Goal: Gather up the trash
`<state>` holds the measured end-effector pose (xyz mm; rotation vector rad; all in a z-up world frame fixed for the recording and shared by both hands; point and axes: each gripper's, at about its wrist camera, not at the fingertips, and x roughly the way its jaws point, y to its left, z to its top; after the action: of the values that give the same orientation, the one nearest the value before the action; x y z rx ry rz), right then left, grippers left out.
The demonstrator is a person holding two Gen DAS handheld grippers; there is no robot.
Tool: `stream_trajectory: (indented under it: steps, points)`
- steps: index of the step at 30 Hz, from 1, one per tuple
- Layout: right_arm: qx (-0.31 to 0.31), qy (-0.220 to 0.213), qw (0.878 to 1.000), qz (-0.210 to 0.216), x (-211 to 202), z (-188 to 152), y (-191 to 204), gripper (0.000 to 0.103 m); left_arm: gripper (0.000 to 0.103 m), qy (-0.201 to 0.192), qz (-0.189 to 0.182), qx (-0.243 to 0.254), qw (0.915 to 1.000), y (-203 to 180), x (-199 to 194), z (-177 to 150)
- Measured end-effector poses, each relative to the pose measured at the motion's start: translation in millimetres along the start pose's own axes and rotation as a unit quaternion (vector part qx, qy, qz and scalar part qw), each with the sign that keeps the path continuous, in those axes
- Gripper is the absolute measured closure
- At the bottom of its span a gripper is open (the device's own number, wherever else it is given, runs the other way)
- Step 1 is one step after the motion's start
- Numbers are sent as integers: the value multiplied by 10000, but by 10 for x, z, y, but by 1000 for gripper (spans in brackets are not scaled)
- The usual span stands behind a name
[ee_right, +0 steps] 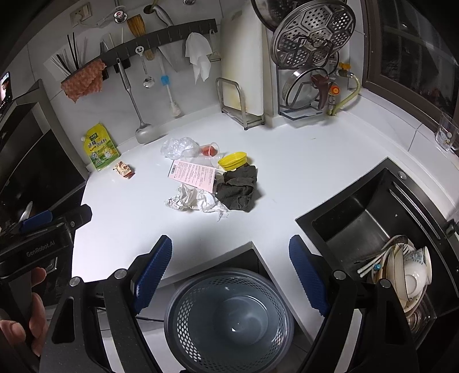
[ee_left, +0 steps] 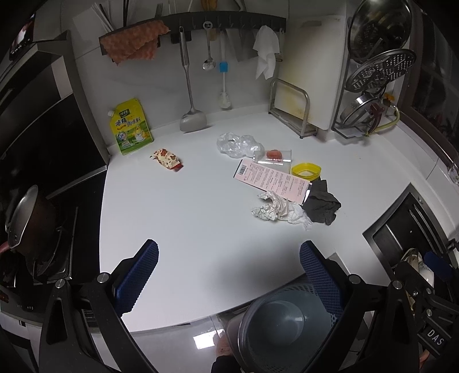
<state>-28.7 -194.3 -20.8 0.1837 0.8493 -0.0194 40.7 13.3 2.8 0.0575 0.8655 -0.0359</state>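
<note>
Trash lies on the white counter [ee_left: 178,223]: crumpled paper [ee_left: 275,208] [ee_right: 192,199], a pink printed slip [ee_left: 272,179] [ee_right: 193,173], a dark rag [ee_left: 322,202] [ee_right: 238,189], a yellow lid [ee_left: 305,170] [ee_right: 233,160], a clear plastic bag [ee_left: 236,143] [ee_right: 178,147], a clear cup with red inside [ee_left: 274,156] [ee_right: 208,149] and a small patterned wrapper [ee_left: 167,158] [ee_right: 124,169]. A grey perforated bin [ee_left: 282,324] [ee_right: 229,318] stands on the floor below the counter edge. My left gripper [ee_left: 229,275] is open and empty above the near counter. My right gripper [ee_right: 231,272] is open and empty above the bin.
A yellow seasoning pouch [ee_left: 130,126] [ee_right: 100,147] stands at the back left. Utensils hang on a wall rail [ee_left: 200,21]. A cutting board rack [ee_left: 298,109] and lid rack [ee_right: 312,57] stand at the back. The sink [ee_right: 370,229] with dishes is right; the stove with a pan [ee_left: 25,221] left.
</note>
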Motion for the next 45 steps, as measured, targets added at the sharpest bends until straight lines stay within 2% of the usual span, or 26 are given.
stream_trajectory:
  steps: [10,45]
  points:
    - [-16,31,10000,-11,50,29,24,23,6,-80,-58,-51,9999,-17,21,98]
    - [53,-111,9999,43,-67,-54,-19,23,6,-138,-17,-95,9999,-56,-96,-8]
